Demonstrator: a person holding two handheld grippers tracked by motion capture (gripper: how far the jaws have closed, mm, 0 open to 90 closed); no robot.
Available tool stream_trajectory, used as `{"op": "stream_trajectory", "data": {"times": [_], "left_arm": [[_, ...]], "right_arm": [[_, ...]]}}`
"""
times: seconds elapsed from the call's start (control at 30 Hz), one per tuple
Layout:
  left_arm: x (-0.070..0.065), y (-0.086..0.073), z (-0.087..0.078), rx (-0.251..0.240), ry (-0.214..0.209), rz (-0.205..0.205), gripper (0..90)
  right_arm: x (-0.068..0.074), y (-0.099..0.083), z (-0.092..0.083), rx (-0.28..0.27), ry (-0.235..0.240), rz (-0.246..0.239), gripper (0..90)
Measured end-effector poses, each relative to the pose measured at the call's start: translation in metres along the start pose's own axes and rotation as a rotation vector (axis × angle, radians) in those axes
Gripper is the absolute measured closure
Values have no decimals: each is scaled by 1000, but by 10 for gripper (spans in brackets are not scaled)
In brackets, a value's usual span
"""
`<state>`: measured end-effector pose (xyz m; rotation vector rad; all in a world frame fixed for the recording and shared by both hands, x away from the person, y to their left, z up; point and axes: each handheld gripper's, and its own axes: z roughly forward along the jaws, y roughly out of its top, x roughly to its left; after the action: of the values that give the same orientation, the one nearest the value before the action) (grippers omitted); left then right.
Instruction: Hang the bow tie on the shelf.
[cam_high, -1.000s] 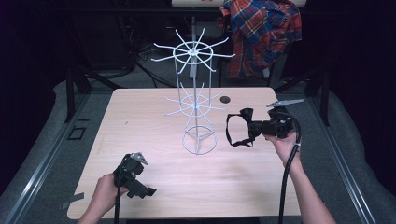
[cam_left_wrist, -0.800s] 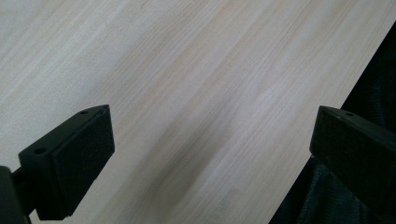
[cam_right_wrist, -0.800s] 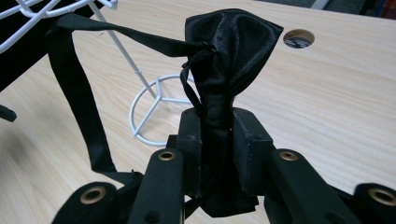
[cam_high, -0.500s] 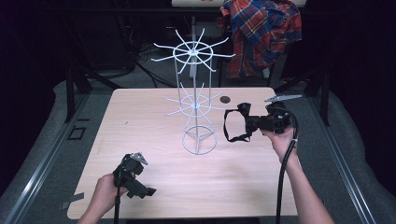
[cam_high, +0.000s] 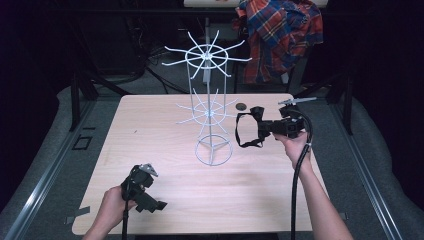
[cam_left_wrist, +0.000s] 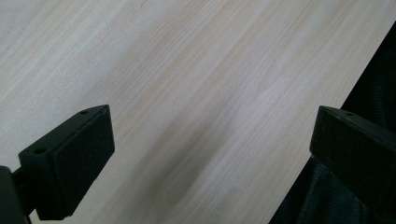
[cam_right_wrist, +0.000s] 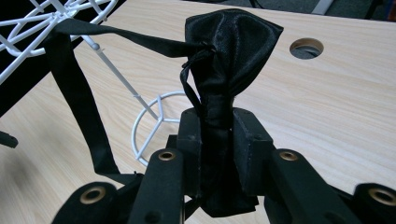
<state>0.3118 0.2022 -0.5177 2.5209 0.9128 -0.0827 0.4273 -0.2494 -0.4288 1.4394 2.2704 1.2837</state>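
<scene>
Here, nearest the person, the left claw (cam_high: 150, 172) rests low over the front-left of the table (cam_high: 150, 125), jaws spread wide, nothing between them; in the left gripper view, bare pale wood grain runs beneath, with the table edge at right. The right claw (cam_high: 264, 127) is held above the table's right side, jaws pressed together on a black satin bow tie (cam_right_wrist: 224, 60): glossy, soft, pinched at its middle. Its flat strap (cam_high: 243, 131) hangs as a loop toward the white wire rack (cam_high: 210, 112), just beside the rack's lower ring of spokes. Judgement: the rack lies left of the right claw, which is much the nearer; spokes are thin, stiff, radial. Farther back, a plaid shirt (cam_high: 280, 35).
</scene>
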Motion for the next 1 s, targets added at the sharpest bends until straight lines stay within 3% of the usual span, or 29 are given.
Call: {"op": "stream_trajectory", "data": {"times": [0.27, 0.37, 0.87, 1.0], "left_arm": [[-1, 2, 1, 2, 18, 7, 1], [-1, 3, 2, 8, -1, 6, 1], [-2, 4, 2, 10, -1, 14, 1], [-2, 3, 2, 11, 0, 15, 1]], "right_arm": [[2, -1, 13, 19, 8, 12, 739], [4, -3, 17, 32, 8, 8, 739], [21, -10, 37, 80, 10, -35, 735], [28, -11, 45, 91, 24, -65, 731]]}}
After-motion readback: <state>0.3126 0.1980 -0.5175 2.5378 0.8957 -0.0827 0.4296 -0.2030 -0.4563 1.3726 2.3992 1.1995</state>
